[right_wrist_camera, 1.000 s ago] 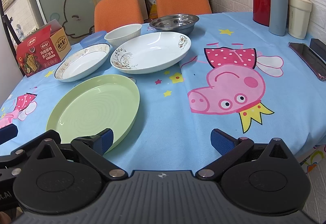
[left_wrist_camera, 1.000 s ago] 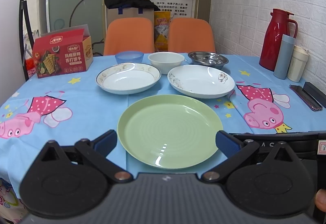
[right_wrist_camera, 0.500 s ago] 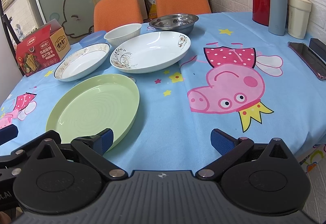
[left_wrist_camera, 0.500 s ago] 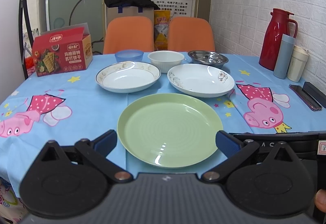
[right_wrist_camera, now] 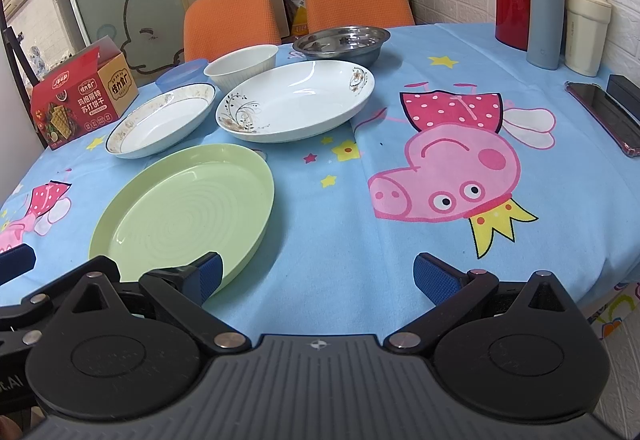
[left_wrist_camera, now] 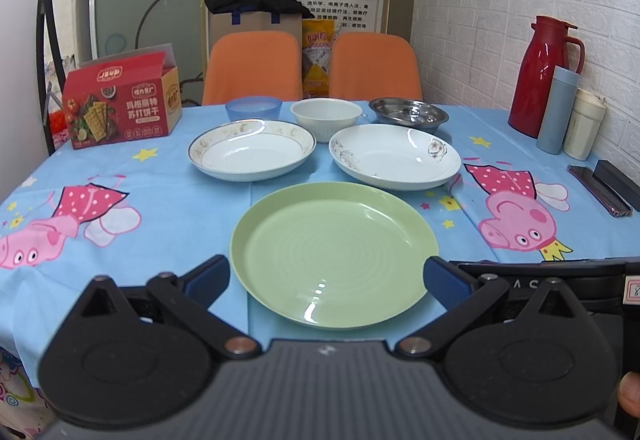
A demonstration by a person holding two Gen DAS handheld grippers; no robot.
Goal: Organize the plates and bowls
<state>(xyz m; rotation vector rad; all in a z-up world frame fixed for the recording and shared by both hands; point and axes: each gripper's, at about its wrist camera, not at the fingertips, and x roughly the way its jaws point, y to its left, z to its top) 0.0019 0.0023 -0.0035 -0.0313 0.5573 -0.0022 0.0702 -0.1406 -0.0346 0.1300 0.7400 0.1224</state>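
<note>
Both grippers spread wide, holding nothing, at the desk's near edge.
The left gripper (left_wrist_camera: 326,280) faces the green plate (left_wrist_camera: 334,254); the right gripper (right_wrist_camera: 316,278) sits beside it; two white plates (left_wrist_camera: 394,156), bowls (left_wrist_camera: 326,114) lie farther back.

Plain pale green plate (left_wrist_camera: 334,254), 2 white floral-rimmed plates (left_wrist_camera: 252,149) (left_wrist_camera: 394,155), blue bowl (left_wrist_camera: 253,108), white bowl (left_wrist_camera: 326,113), silver steel dish (left_wrist_camera: 408,115), sky-blue cartoon-pig tablecloth (right_wrist_camera: 440,159), red flask (left_wrist_camera: 542,75)

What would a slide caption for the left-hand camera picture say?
Open left gripper facing a green plate, with two white plates and three bowls behind, all unstacked.
</note>
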